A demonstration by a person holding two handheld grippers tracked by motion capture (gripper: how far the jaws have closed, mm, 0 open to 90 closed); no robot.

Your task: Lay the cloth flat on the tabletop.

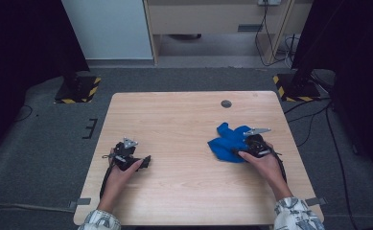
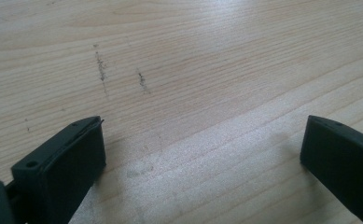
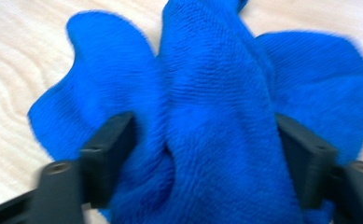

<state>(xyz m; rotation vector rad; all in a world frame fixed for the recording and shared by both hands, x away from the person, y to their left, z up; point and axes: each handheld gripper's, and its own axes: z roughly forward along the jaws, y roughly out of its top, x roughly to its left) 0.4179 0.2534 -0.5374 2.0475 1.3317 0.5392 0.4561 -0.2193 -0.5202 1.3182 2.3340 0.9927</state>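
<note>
Right gripper [image 3: 202, 154] is pinching a bunched fold of the blue cloth [image 3: 207, 93], jaws pressing both sides. Left gripper [image 2: 202, 158] is sitting well left of the cloth on the table [image 1: 184, 120], jaws wide apart, gripping nothing.

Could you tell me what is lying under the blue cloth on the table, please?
Around the cloth only the bare wooden table shows. Whatever lies beneath its bunched folds is covered. The right claw has a raised fold between its jaws.

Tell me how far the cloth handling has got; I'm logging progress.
Done: the right gripper has reached the crumpled blue cloth, a bunched fold between its jaws. In hand: gripping that fold. Left: lifting or spreading it; the left gripper waits open over bare table.
</note>
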